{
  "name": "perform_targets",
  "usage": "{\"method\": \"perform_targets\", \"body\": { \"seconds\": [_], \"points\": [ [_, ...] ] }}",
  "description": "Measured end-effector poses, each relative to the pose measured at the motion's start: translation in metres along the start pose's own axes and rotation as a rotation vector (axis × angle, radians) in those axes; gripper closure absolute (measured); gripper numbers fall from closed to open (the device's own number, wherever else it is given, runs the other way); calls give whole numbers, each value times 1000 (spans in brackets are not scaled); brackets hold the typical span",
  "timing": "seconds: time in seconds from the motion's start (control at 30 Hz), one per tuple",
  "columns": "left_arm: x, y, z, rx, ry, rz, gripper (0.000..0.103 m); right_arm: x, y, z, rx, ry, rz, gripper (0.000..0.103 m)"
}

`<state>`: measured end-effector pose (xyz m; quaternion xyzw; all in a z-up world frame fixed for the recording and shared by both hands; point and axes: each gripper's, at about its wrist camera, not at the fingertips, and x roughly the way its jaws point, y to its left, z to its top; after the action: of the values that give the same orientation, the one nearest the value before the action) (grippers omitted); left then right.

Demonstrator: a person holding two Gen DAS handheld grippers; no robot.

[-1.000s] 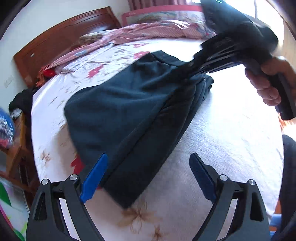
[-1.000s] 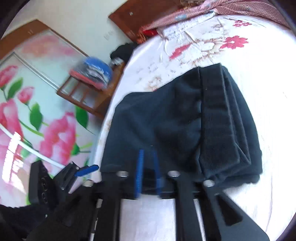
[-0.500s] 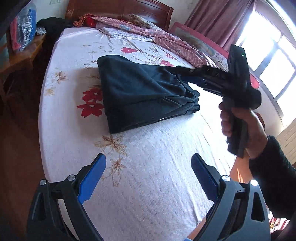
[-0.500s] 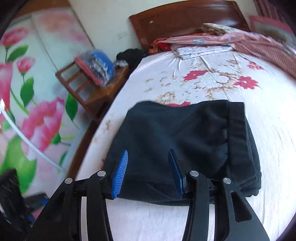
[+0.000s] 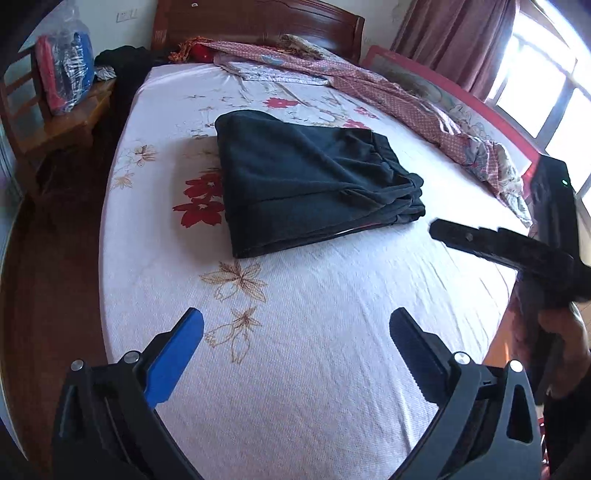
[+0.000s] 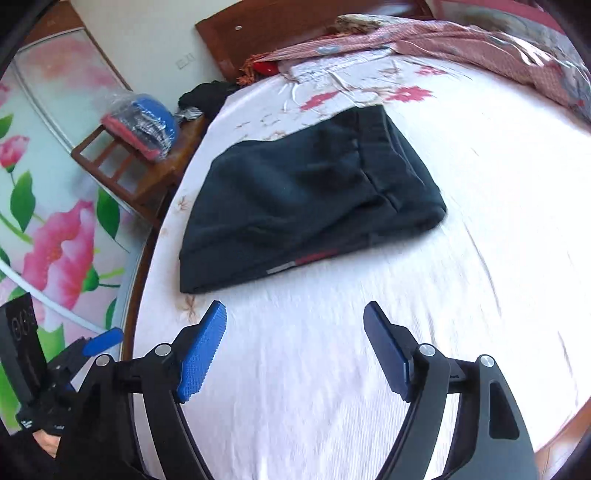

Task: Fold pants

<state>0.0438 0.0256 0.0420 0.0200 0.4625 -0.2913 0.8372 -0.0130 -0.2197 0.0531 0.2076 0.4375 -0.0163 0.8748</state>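
Observation:
The dark navy pants [image 5: 310,177] lie folded into a compact stack on the floral bed sheet, also seen in the right wrist view [image 6: 306,199]. My left gripper [image 5: 295,332] is open and empty, held above the sheet well short of the pants. My right gripper [image 6: 295,325] is open and empty, just off the near edge of the pants. The right gripper shows from the side in the left wrist view [image 5: 439,229], to the right of the pants. The left gripper shows at the lower left of the right wrist view [image 6: 99,343].
The bed [image 5: 332,332] has a wooden headboard [image 5: 258,26]. A red patterned quilt [image 5: 406,103] lies along the far side. A wooden chair [image 5: 55,122] with a plastic-wrapped bundle [image 5: 66,70] stands left of the bed. A floral wardrobe door [image 6: 48,184] is at left.
My right gripper let go of the pants, opened wide and drew back off them. My left gripper pulled back and up, away from the pants. The pants now rest folded.

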Motion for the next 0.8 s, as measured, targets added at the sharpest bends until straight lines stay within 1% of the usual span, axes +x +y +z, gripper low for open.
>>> {"method": "perform_targets", "body": {
  "seconds": [0.03, 0.07, 0.1, 0.17, 0.2, 0.27, 0.3, 0.37, 0.4, 0.43, 0.47, 0.5, 0.6, 0.67, 0.73, 0.8],
  "points": [
    [2, -7, 0, 25, 3, 15, 2, -1, -3, -10, 11, 28, -18, 27],
    [3, -14, 0, 52, 4, 55, 2, -4, -4, -19, 11, 43, -64, 27],
    [5, -22, 1, 81, 2, 119, 2, -5, -5, -23, 8, 46, -106, 27],
    [8, -31, 4, 113, 5, 216, 2, -7, -2, -30, -1, 57, -180, 27],
    [9, -35, 9, 123, 0, 288, 2, -7, -2, -30, -3, 50, -211, 27],
    [5, -38, 17, 123, -32, 371, 2, -14, 4, -27, -22, 7, -243, 27],
    [1, -39, 23, 114, -61, 405, 2, -19, 9, -23, -39, -21, -268, 27],
    [-9, -41, 35, 85, -111, 446, 2, -28, 18, -19, -77, -98, -320, 27],
    [-13, -42, 41, 66, -138, 490, 2, -32, 20, -19, -91, -138, -344, 27],
    [-15, -43, 45, 54, -151, 524, 2, -37, 25, -18, -98, -176, -371, 26],
    [-16, -43, 51, 35, -149, 552, 2, -40, 31, -16, -101, -211, -386, 23],
    [-17, -43, 52, 14, -149, 561, 2, -42, 35, -15, -97, -242, -391, 18],
    [-21, -39, 44, -49, -174, 574, 2, -47, 45, -21, -95, -327, -390, 18],
    [-19, -36, 30, -63, -173, 557, 2, -47, 51, -30, -88, -343, -393, 18],
    [-15, -35, 13, -67, -179, 563, 2, -41, 51, -40, -68, -344, -378, 18],
    [-15, -31, -4, -80, -200, 509, 2, -29, 50, -51, -77, -317, -386, 18]
  ]
}}
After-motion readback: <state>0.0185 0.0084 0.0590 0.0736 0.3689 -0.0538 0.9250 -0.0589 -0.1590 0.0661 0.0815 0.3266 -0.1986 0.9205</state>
